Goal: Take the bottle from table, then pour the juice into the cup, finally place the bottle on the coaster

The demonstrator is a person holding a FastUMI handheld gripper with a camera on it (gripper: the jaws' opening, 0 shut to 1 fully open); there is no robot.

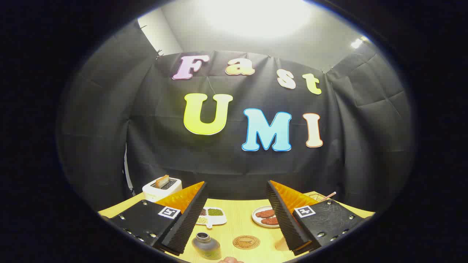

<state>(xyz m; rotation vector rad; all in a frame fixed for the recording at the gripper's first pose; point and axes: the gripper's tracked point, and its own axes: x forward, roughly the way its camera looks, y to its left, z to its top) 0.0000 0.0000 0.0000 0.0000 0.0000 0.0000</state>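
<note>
Black cloth closes off the back of the booth, and below it I see a pale wooden worktop [237, 215] stretching away from me. My tool [237, 188] hangs above that worktop with its fingers [190, 215] spread wide apart, gripping nothing, the gap between them open onto the things below. Low in that gap, close to the left finger, stands the bottle [207, 246], a small dark one with a cap on top, upright on the wood. Just beside it, to its right and apart from it, lies the coaster [246, 242], a round brown disc flat on the worktop with nothing on it. Farther out between the fingers I make out a white divided dish [214, 215] with green and darker contents in its compartments, and near the right finger a white plate [265, 216] carrying reddish-brown pieces of food. Beyond the left finger a white toaster [162, 187] sits at the far corner with a slice of toast standing in its slot. Past the right finger something thin like a straw [328, 196] pokes up, though I cannot tell what it stands in.
</note>
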